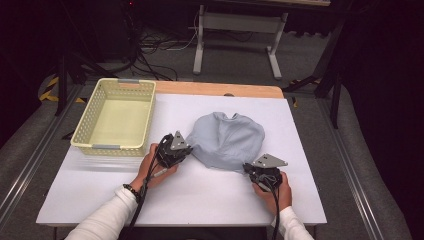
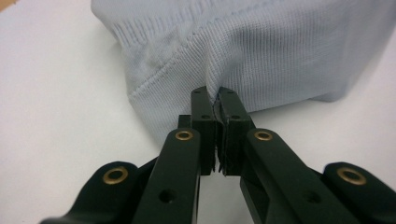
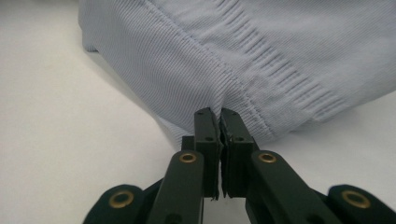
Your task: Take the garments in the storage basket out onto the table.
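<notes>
Left tool (image 1: pixel 186 150) and right tool (image 1: pixel 248 168) each pinch the near hem of the grey knit garment (image 1: pixel 227 140), which lies between them on the bench (image 1: pixel 100 185). Bare bench nearer the person. Yellow basket (image 1: pixel 90 131), nothing inside, left of the left tool.

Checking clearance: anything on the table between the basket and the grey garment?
Just the left gripper, shut on the garment edge; otherwise bare white table beside the basket, per the high view.

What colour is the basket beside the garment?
Pale yellow basket, with grey handle strips; clearest in the high view.
</notes>
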The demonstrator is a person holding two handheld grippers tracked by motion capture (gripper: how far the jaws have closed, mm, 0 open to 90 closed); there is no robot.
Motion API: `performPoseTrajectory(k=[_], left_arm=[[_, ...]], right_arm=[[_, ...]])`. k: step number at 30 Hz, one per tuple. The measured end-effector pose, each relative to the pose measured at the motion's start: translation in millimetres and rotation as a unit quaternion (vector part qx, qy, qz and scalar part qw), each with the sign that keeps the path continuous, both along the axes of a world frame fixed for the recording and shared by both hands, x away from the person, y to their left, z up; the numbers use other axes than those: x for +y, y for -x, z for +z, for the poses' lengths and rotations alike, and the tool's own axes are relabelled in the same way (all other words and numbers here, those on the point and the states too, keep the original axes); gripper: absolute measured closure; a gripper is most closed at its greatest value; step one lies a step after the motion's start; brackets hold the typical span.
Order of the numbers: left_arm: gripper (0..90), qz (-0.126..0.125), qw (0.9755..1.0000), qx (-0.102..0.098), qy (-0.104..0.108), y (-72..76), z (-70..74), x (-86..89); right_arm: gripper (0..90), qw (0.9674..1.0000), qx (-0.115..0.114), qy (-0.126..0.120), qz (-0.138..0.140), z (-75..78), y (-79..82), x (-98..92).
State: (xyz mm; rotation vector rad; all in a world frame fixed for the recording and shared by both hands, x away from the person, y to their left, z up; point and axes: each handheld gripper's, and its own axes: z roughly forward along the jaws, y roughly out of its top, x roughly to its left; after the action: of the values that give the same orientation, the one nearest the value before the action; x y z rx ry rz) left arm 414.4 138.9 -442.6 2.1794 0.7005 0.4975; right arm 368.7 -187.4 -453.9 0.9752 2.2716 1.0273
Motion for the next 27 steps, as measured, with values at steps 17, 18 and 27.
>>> performPoseTrajectory(k=[17, 18, 27], left_arm=[[85.7, -0.052, 0.9960, -0.051, 0.052, 54.8, 59.2, 10.8], [85.7, -0.052, 0.9960, -0.050, 0.053, 55.9, 59.4, 11.3], [61.4, -0.061, 0.9951, -0.052, 0.057, 73.9, 47.9, 14.4]], right_arm=[[88.1, 0.9896, -0.122, -0.072, -0.022, 66.3, 41.7, -26.1], [88.2, 0.9894, -0.122, -0.075, -0.022, 67.3, 42.1, -26.5], [88.1, 0.9918, -0.110, -0.062, -0.018, 59.5, 42.5, -25.0]])
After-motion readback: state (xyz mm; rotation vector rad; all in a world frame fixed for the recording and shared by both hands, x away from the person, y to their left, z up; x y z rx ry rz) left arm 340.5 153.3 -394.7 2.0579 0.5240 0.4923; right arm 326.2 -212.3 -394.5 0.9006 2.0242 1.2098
